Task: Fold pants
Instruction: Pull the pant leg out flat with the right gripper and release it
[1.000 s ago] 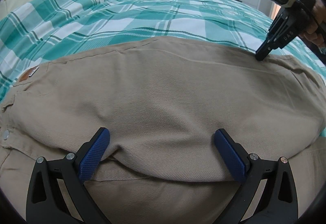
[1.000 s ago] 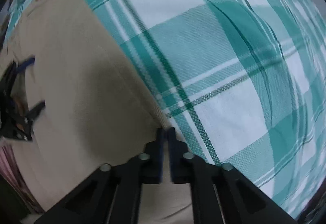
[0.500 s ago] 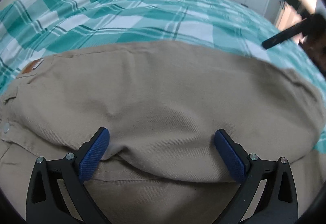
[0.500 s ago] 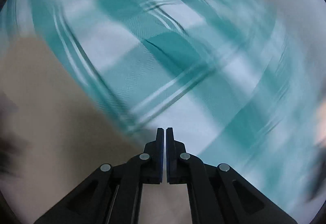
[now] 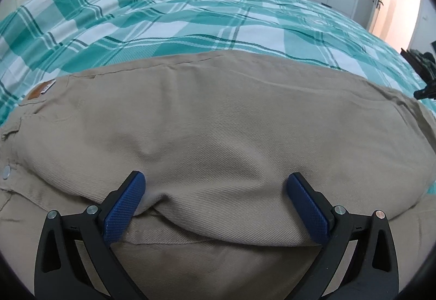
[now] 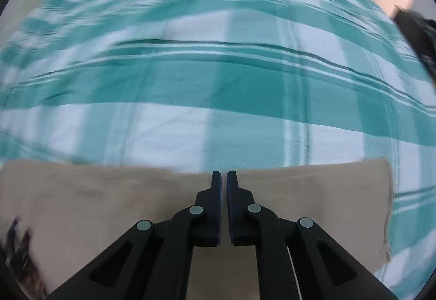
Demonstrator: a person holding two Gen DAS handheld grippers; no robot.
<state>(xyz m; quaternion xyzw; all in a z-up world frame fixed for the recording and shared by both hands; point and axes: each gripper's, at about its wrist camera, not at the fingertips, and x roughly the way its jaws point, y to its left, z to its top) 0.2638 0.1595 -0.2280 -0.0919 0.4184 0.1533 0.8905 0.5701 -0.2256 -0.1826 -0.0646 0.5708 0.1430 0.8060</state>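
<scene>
Pants (image 5: 218, 123) lie folded lengthwise on the bed (image 5: 190, 16); left gripper (image 5: 215, 191) spread wide, pads resting on the fold, likely pinning it. Right gripper (image 6: 223, 177) just cracked open, nothing between its jaws, poised over the hem end (image 6: 354, 191).

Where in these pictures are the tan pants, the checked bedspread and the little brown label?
pants (image 5: 218, 123), left wrist view, middle of the top layer.
bedspread (image 6: 190, 87), right wrist view, a teal band.
brown label (image 5: 41, 89), left wrist view, the patch at the waistband.
</scene>
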